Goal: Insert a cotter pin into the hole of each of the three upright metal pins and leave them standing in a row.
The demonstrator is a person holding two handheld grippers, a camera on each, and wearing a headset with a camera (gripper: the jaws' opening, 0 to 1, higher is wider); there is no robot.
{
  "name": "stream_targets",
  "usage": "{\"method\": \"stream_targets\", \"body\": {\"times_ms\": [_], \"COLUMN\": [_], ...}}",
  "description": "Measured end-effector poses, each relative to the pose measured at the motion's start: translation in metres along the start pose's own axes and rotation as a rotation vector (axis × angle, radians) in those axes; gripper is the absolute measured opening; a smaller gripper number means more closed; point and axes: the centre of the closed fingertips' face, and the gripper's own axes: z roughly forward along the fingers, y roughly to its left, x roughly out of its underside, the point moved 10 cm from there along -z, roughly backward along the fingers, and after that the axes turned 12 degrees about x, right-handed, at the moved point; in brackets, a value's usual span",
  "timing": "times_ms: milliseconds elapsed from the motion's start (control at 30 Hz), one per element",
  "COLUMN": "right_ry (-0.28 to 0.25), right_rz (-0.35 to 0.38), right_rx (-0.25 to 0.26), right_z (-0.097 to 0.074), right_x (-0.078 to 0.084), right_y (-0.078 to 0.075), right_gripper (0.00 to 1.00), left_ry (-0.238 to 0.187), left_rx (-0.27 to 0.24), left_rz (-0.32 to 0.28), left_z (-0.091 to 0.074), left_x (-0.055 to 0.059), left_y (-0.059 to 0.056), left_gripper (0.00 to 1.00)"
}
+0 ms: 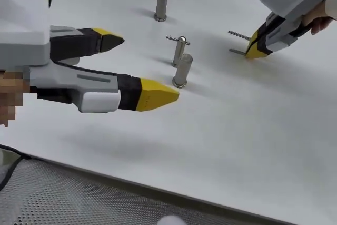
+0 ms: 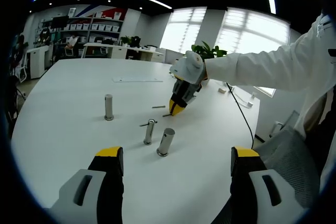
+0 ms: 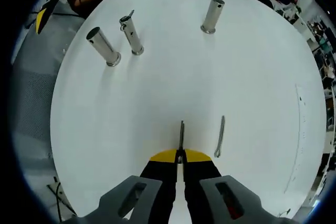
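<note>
The right claw point(image 1: 254, 51) is closed narrow on the held cotter pin point(image 1: 237, 52). The pin sticks straight out past the yellow tips and lies low over the white surface point(image 1: 237, 130). In the right gripper view the same pin point(image 3: 181, 135) runs forward from the pinched tips of the right claw point(image 3: 181, 156). A loose cotter pin point(image 3: 220, 136) lies flat on the surface just beside it, roughly parallel and untouched. In the head view the loose cotter pin point(image 1: 238, 35) is on the far side of the held one.

The three metal pins stand upright, well ahead of the right claw. The middle metal pin point(image 1: 179, 51) has a fitted cotter pin point(image 1: 176, 39) through its top. The near metal pin point(image 1: 182, 70) stands just beside it with nothing through its top. The far metal pin point(image 1: 161, 3) stands apart from those two, also bare.

The left claw point(image 1: 134, 67) is spread wide and holds nothing. It hovers above the surface, with its tips pointing toward the near and middle pins but clear of them. From the left gripper view the left claw point(image 2: 177, 154) frames the near metal pin point(image 2: 166, 141) and middle metal pin point(image 2: 150, 131) ahead. The right claw point(image 2: 177, 109) is beyond them.
</note>
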Motion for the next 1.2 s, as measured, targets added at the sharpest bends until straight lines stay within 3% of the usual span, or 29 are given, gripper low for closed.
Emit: {"method": "stream_targets", "body": {"times_ms": [133, 333, 400, 467, 633, 900, 1200], "right_ry": [0.016, 0.017, 0.017, 0.003, 0.016, 0.008, 0.014], "right_rz": [-0.019, 0.039, 0.091, 0.067, 0.118, 0.131, 0.125], "right_rx": [-0.031, -0.052, -0.047, -0.038, -0.018, -0.012, 0.032], "right_z": [0.001, 0.003, 0.005, 0.005, 0.005, 0.004, 0.002], "right_x": [-0.002, 0.002, 0.004, 0.005, 0.005, 0.006, 0.005], "right_y": [-0.004, -0.013, -0.016, -0.014, -0.013, -0.01, -0.003], "right_gripper": [0.0, 0.0, 0.0, 0.0, 0.0, 0.0, 0.0], "left_ry": [0.001, -0.013, -0.015, -0.018, -0.028, -0.024, -0.014], "left_rx": [0.008, -0.001, -0.002, -0.021, -0.02, -0.015, -0.013], "left_rz": [-0.004, -0.002, -0.004, 0.01, 0.008, 0.009, 0.014], "left_z": [0.002, 0.002, 0.001, 0.0, -0.001, -0.002, -0.004], "left_x": [-0.001, -0.004, -0.005, -0.007, -0.008, -0.006, -0.006], "left_y": [-0.002, -0.001, -0.001, -0.001, -0.002, -0.005, -0.009], "left_gripper": [0.82, 0.8, 0.8, 0.8, 0.8, 0.78, 0.78]}}
